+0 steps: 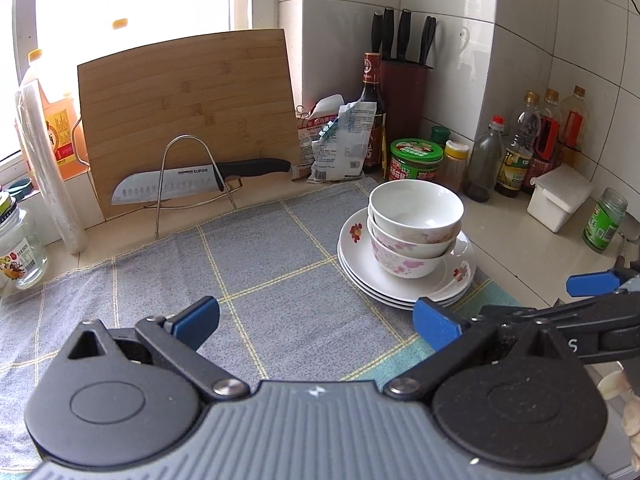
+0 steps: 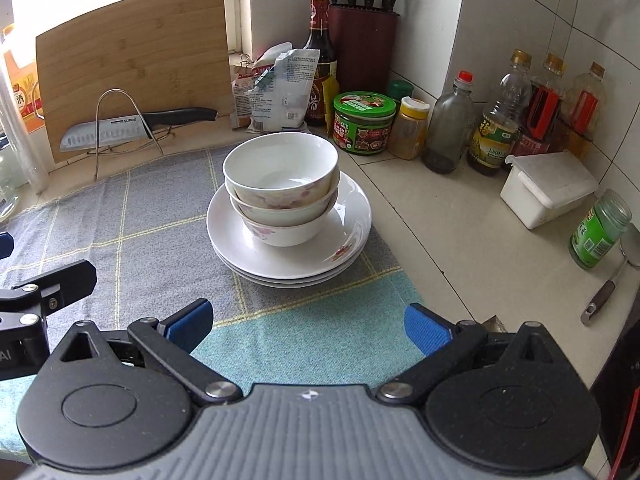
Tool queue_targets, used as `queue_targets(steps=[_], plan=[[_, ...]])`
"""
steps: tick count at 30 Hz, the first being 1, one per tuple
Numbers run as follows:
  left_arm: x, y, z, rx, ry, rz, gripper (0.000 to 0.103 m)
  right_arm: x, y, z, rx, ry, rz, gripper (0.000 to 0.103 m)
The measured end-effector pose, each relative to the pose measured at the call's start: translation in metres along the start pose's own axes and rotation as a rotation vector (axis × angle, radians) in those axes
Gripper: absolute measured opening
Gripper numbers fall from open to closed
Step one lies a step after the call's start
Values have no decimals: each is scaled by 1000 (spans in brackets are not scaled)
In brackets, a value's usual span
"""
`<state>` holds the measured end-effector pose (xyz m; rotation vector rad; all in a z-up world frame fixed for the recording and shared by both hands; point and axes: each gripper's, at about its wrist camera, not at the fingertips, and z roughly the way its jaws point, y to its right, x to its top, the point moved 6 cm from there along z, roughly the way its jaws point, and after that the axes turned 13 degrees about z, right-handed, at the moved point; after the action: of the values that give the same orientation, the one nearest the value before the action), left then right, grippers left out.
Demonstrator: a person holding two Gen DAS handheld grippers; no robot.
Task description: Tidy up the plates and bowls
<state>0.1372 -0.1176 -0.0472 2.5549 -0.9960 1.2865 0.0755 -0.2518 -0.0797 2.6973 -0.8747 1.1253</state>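
Three white floral bowls [image 1: 414, 228] [image 2: 282, 188] are nested in a stack on three stacked white plates [image 1: 360, 264] [image 2: 352, 240]. The pile stands on a grey checked cloth [image 1: 248, 272] [image 2: 160, 208], near its right edge. My left gripper [image 1: 316, 322] is open and empty, low over the cloth, to the left of and nearer than the pile. My right gripper [image 2: 308, 326] is open and empty, just in front of the pile. The right gripper's fingers [image 1: 592, 284] show at the right edge of the left wrist view.
A bamboo cutting board [image 1: 188, 112] and a knife [image 1: 192, 182] on a wire rack stand at the back. A knife block [image 2: 362, 40], sauce bottles [image 2: 496, 120], jars [image 2: 362, 122] and a white box [image 2: 548, 188] line the tiled corner. A glass jar [image 1: 20, 248] and film roll [image 1: 52, 184] stand left.
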Motion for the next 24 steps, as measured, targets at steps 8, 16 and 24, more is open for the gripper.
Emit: queue_targets(steps=[8, 16, 24], plan=[[1, -5, -5, 15, 0, -12, 102, 2, -5, -6, 16, 15, -1, 103], [4, -5, -9, 22, 4, -5, 102, 4, -6, -12, 18, 34, 9, 103], [5, -5, -11, 22, 4, -10, 102, 5, -4, -14, 15, 39, 9, 103]])
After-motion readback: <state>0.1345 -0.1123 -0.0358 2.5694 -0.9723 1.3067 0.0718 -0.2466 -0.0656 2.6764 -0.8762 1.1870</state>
